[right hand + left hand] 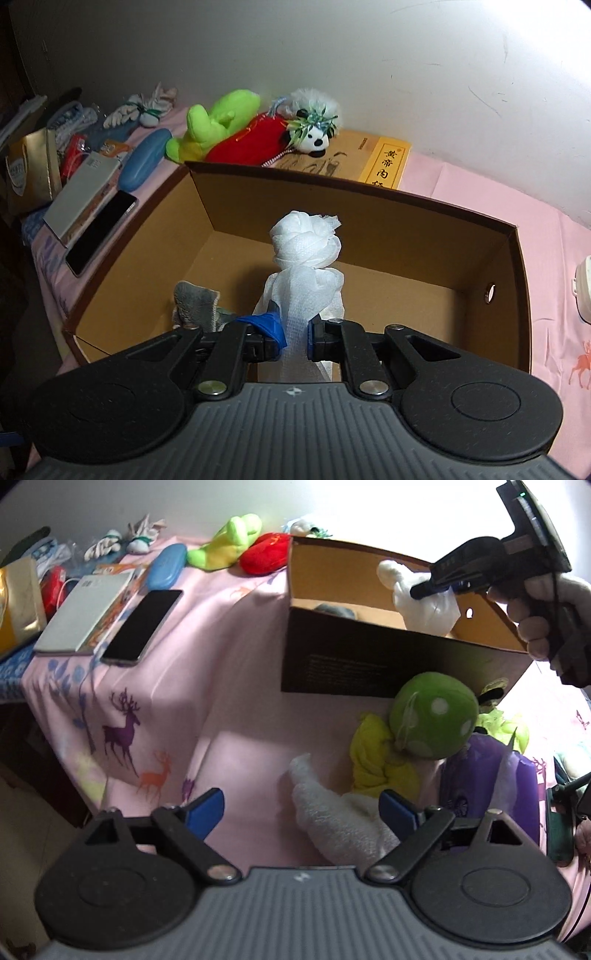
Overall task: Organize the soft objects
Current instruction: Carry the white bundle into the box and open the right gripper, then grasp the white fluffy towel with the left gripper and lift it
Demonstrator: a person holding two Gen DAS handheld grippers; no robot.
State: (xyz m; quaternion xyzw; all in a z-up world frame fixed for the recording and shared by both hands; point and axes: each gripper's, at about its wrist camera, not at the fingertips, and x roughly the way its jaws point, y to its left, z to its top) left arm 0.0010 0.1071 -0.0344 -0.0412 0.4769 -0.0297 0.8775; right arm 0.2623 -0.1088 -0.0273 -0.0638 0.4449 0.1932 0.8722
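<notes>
My right gripper [294, 338] is shut on a knotted white cloth [304, 251] and holds it over the open cardboard box [480, 221]; the same gripper [424, 589] and white cloth [421, 605] show in the left wrist view above the box [369, 664]. A grey cloth [195, 302] lies inside the box at its left. My left gripper [299, 810] is open over the pink sheet, with a fluffy white cloth [332, 819] between its fingers, untouched. Beside it lie a yellow cloth [376, 753], a green dotted ball [432, 716] and a purple soft item [487, 775].
Behind the box lie a green plush [214, 122], a red plush [255, 142], a panda toy [314, 133] and a yellow book [384, 162]. On the left are a phone [142, 626], a grey notebook [81, 609] and a blue case [166, 565]. A white container [583, 291] stands at the right.
</notes>
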